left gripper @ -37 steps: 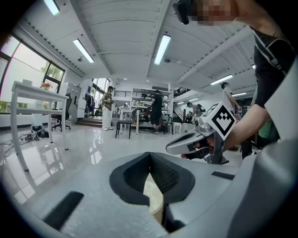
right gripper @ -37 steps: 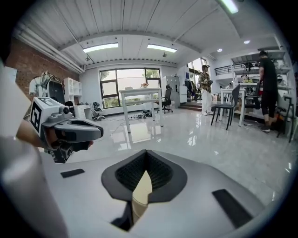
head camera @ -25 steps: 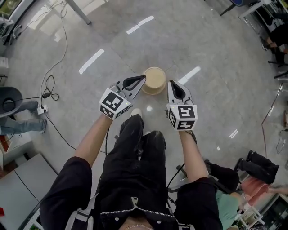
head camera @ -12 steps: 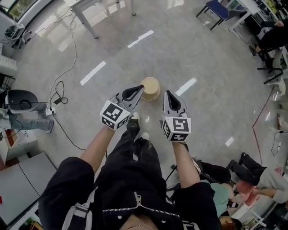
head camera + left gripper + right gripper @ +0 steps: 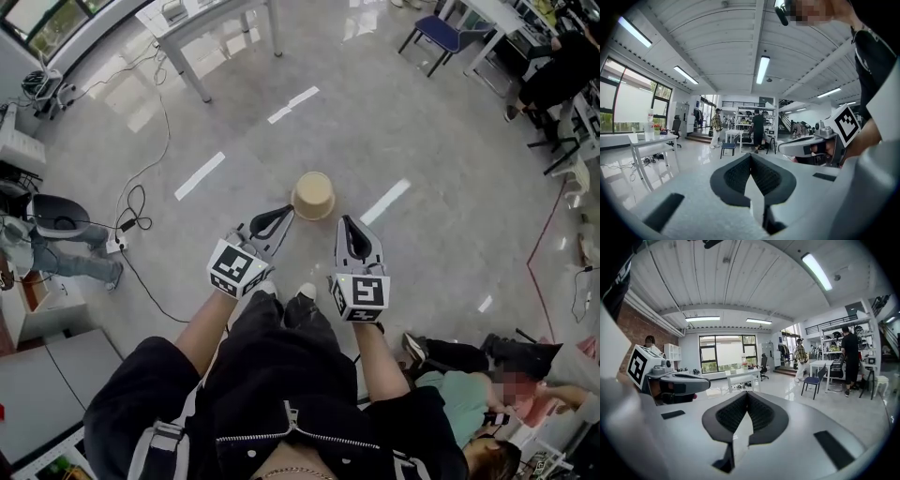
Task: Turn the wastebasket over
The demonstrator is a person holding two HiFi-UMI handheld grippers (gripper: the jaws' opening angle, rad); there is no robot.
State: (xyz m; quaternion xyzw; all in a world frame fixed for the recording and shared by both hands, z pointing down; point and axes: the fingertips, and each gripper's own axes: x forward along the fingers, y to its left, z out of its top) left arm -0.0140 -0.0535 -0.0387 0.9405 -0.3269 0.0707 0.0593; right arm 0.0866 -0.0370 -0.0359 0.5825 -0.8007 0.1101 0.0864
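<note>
A tan wastebasket [image 5: 313,195] stands on the grey floor in the head view, its round pale top facing up at me. Whether that top is the mouth or the base I cannot tell. My left gripper [image 5: 289,210] hangs just left of and below it in the picture, shut and empty. Just to the basket's right, my right gripper [image 5: 345,221] is likewise shut with nothing in it. Both are well above the floor and apart from the basket. The left gripper view shows its closed jaws [image 5: 750,155] pointing across the room; the right gripper view does the same [image 5: 747,393]. Neither gripper view shows the basket.
A white table [image 5: 206,23] and a blue chair [image 5: 436,33] stand at the far side. Cables [image 5: 141,202] trail over the floor at left, near a black office chair [image 5: 56,216]. My shoes [image 5: 305,292] are below the grippers. A person sits on the floor at lower right [image 5: 469,361].
Both grippers have risen away from the wastebasket, still shut. The head view has lifted too, so the basket and floor look smaller and farther off.
</note>
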